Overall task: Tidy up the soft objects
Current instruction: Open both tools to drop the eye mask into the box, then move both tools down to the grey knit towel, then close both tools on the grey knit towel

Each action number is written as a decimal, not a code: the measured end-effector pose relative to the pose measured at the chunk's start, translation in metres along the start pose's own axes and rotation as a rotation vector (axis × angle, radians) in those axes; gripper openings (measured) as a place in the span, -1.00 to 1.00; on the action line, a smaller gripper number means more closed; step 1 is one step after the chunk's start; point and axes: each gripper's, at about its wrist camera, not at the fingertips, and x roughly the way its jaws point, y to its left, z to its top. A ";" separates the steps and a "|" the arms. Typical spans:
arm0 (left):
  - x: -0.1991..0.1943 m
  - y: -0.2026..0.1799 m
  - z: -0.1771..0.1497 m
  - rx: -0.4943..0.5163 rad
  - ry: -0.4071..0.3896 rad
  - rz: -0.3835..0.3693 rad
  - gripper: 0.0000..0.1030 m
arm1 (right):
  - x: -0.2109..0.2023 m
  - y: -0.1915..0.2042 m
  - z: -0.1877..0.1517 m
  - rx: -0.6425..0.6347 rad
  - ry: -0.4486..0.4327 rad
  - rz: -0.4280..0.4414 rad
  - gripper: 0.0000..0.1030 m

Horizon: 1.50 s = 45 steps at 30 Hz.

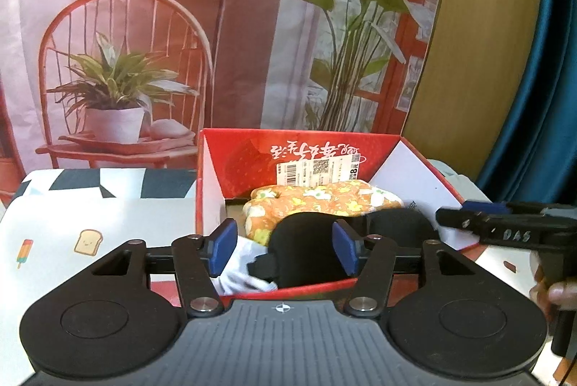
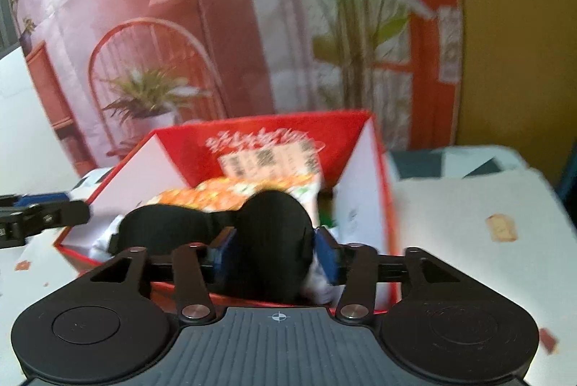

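Printed backdrop cloth [image 1: 144, 25] showing a chair, a lamp and potted plants is hanging behind the red box [image 1: 212, 169], which is sitting on a white tabletop [image 1: 90, 223] patterned with toast and ice lollies. Just left of the box's middle, the left tongs [image 1: 283, 249] are hovering over its near rim, blue pads standing wide apart and gripping nothing. Inside the box, white cloth [image 1: 241, 274] is lying at the near left, a flowered orange cloth [image 1: 324, 198] is bunching toward the back wall, and a black eye mask [image 1: 306, 241] is draping across the front. Toward the box's right, the right tongs [image 2: 276, 252] are also spread, one lobe of the mask sitting between the pads; blur is hiding whether they are touching it. Packing appears to be nearly finished. Next, the mask probably needs tucking down below the rim.
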 end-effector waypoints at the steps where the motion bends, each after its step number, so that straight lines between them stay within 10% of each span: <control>1: -0.004 0.001 -0.003 0.001 -0.005 0.000 0.18 | -0.004 -0.002 -0.001 -0.003 -0.020 -0.012 0.14; 13: -0.031 0.021 -0.064 -0.110 0.002 0.045 0.18 | -0.048 -0.028 -0.063 -0.047 -0.187 -0.041 0.43; 25: 0.003 0.025 -0.120 -0.173 0.102 0.066 0.18 | -0.014 -0.028 -0.133 -0.001 -0.016 -0.074 0.28; 45: 0.012 0.017 -0.150 -0.150 0.141 0.087 0.30 | 0.007 -0.023 -0.146 -0.036 0.055 -0.051 0.24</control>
